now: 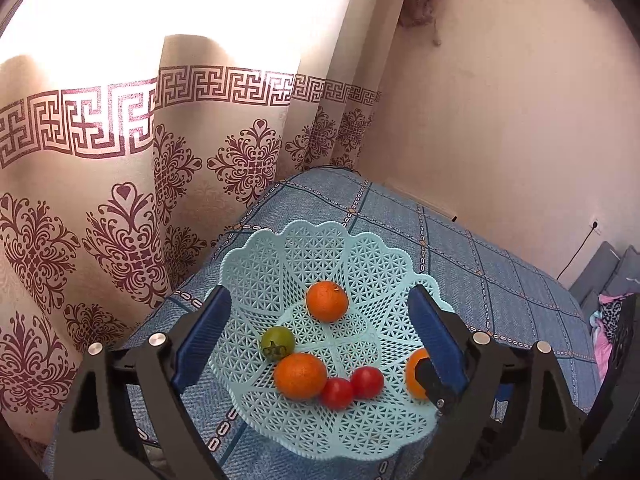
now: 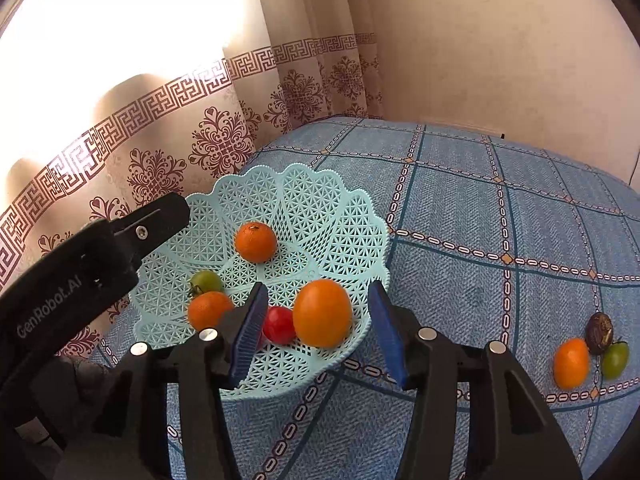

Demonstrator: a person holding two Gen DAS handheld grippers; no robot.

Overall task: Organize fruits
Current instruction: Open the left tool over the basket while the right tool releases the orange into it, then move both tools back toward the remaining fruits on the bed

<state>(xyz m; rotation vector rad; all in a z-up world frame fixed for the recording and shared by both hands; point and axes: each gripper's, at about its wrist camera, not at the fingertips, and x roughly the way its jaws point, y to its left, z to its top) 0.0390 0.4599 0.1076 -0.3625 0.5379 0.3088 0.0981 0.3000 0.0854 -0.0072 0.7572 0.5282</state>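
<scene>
Basket: a pale blue lattice basket (image 2: 352, 216) with a scalloped rim sits on the blue checked cloth (image 2: 500, 240), close to the patterned curtain (image 2: 224, 136) at its 10 o'clock side.
Fruit in basket: one orange (image 2: 255, 242) lies toward the far side; a green tomato (image 2: 206, 281) touches a second orange (image 2: 208, 310) at the basket's 8 o'clock; a red tomato (image 2: 279, 324) lies beside a third, larger orange (image 2: 322, 313) near the rim at 5 o'clock. The left wrist view shows a second red tomato (image 1: 337, 393) touching the first.
Fruit outside: at 3 o'clock from the basket, well apart on the cloth, a loose orange (image 2: 571, 362), a green tomato (image 2: 615, 358) and a dark brown round fruit (image 2: 599, 332) sit clustered.
In the way: the left gripper's black body crosses the basket's 9 o'clock rim in the right wrist view; the right gripper's finger covers part of the near orange in the left wrist view.
Left gripper (image 1: 320, 332): hovers above the basket centre, angled down, fingers wide apart, holding nothing.
Right gripper (image 2: 316, 328): low over the basket's near rim, fingers spread on either side of the larger orange, which sits between them without visible contact.
Background: plain wall (image 1: 500, 120) behind the table; grey cushions and pink cloth at 3 o'clock.
</scene>
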